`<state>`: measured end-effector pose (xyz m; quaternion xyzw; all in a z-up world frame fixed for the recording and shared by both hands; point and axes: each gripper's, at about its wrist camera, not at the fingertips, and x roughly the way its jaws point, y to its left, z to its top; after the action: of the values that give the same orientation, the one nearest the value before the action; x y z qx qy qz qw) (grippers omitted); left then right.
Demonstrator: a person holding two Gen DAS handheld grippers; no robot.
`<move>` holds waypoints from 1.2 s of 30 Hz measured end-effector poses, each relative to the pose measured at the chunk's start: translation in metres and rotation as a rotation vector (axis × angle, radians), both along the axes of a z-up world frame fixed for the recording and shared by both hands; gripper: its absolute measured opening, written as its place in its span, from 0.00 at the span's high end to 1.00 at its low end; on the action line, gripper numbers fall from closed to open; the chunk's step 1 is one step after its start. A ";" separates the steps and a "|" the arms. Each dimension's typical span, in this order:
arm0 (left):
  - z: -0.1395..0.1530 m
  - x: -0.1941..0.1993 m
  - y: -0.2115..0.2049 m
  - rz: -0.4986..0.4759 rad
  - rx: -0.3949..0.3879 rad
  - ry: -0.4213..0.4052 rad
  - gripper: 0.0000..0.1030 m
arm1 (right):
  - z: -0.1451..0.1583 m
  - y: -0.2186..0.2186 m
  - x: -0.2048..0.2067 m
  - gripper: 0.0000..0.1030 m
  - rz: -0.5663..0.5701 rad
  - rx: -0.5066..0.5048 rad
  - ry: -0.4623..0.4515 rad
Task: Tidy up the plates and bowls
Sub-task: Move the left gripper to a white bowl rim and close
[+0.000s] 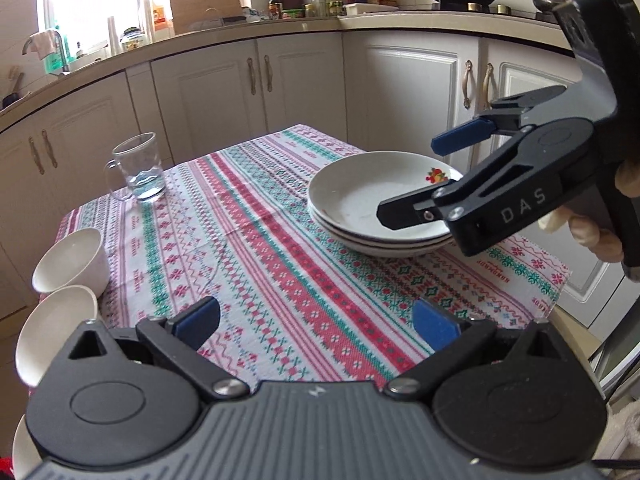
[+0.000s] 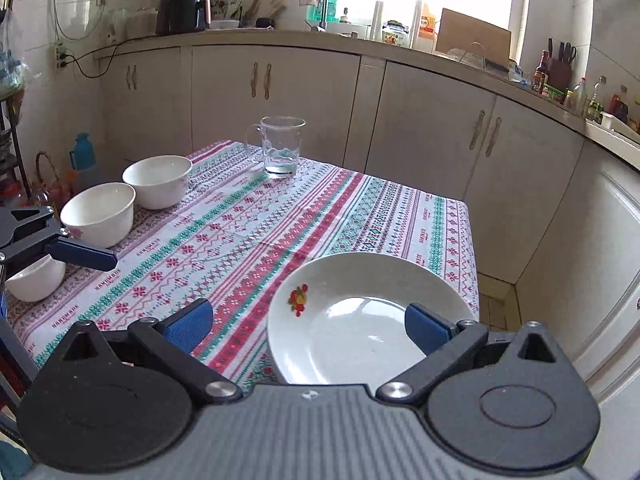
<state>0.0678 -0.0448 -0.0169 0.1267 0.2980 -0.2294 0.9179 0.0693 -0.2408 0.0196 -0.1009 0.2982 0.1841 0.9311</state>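
Kitchen cabinets ring our cloth-covered bench (image 2: 360,208). Plates (image 1: 376,204) sit stacked at its right edge, directly under our right hand-held gripper (image 1: 412,178), jaws wide and empty. Bowls (image 2: 128,196) line the left edge, probably three, nearest our left hand-held gripper (image 1: 316,324), likewise spread, holding nothing.
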 end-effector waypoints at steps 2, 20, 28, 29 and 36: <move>-0.001 -0.007 0.011 0.029 0.003 -0.004 0.01 | -0.004 0.008 -0.005 0.00 0.004 0.016 0.013; 0.011 -0.045 0.123 0.141 0.006 0.024 0.01 | -0.027 0.105 -0.044 0.00 0.255 0.075 0.030; 0.008 -0.028 0.187 0.246 0.018 0.057 0.02 | -0.029 0.148 -0.041 0.00 0.392 0.061 0.058; 0.006 -0.025 0.194 0.256 0.013 0.069 0.03 | -0.029 0.153 -0.039 0.00 0.415 0.064 0.060; -0.007 -0.006 0.215 0.261 -0.042 0.155 0.13 | -0.035 0.193 -0.029 0.00 0.555 0.057 0.092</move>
<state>0.0615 0.1697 -0.0236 0.0493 0.3770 -0.1234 0.9166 0.0399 -0.0478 -0.0150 -0.1441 0.2956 0.4447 0.8331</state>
